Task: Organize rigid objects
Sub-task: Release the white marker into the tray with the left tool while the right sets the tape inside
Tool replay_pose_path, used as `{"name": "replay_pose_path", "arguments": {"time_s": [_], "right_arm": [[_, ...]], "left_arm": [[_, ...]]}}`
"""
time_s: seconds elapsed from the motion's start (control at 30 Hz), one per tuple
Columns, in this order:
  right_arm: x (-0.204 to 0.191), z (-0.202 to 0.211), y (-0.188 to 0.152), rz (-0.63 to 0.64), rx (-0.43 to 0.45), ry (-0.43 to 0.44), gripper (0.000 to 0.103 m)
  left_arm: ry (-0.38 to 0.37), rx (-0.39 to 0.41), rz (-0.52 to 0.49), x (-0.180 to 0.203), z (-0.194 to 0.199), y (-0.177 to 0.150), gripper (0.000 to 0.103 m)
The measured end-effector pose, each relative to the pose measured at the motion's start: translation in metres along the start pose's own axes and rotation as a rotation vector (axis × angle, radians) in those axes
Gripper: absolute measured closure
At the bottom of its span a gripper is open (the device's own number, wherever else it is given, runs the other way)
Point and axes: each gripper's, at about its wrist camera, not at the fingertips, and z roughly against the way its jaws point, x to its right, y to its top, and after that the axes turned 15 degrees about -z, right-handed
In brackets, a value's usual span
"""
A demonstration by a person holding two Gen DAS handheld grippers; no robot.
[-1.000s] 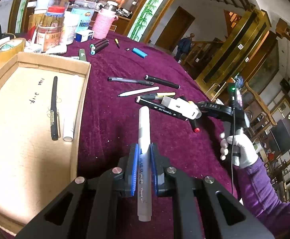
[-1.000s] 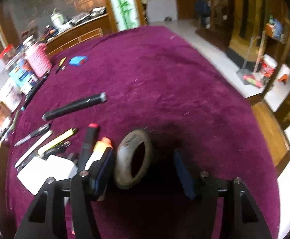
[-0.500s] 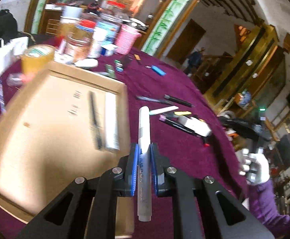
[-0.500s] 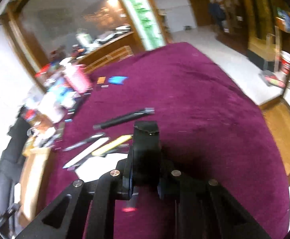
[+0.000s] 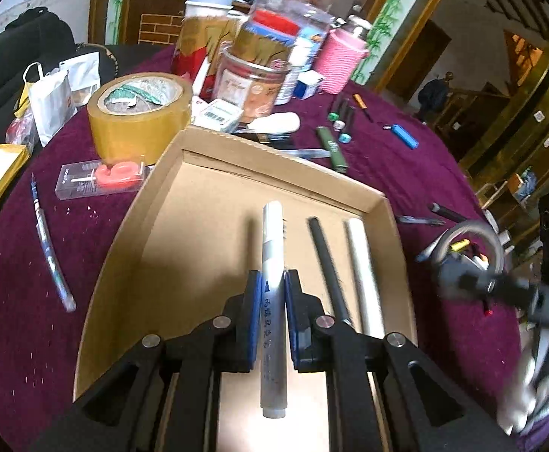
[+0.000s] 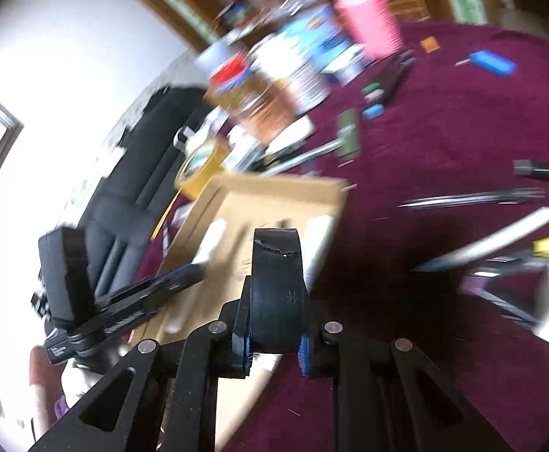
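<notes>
The marker (image 5: 272,263) was pinched between the left gripper's (image 5: 272,301) jaws over the box (image 5: 387,203), parallel to a black pen (image 5: 325,260) and white tube (image 5: 363,263) there, while the right gripper (image 6: 274,324), clamping a ring (image 6: 276,260), hung close enough to risk a collision at the box.

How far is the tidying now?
Done: a black pen and a white tube lie in the cardboard tray. In hand: left gripper holds a white marker over it; right gripper holds a black ring. Left: several pens on the cloth.
</notes>
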Motion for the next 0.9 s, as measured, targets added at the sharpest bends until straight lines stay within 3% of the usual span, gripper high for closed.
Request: {"name": "replay_pose_path", "arguments": {"time_s": [0.27,0.57,0.63,0.73,0.9], "right_arm": [[-0.034,-0.082,0.0,0.037,-0.128,-0.002,0.083],[-0.028,-0.04,0.019,0.057,0.013,-0.036,0.083],[-0.03,-0.04,0.024,0.057,0.007,-0.037,0.083],[-0.037,-0.048,0.024,0.064,-0.023,-0.037,0.083],[-0.052,-0.086,0.023,0.076,-0.108,-0.03,0.083]], "left_arm": [[0.028,-0.025,0.0,-0.022,-0.023,0.019,0.091],[-0.106,-0.051,0.005,-0.002,-0.04,0.013,0.091],[-0.108,-0.055,0.026,-0.001,-0.042,0.013,0.085],[-0.105,-0.045,0.08,-0.006,-0.031,0.008,0.063],[-0.119,0.03,0.158,-0.023,0.021,-0.022,0.055]]}}
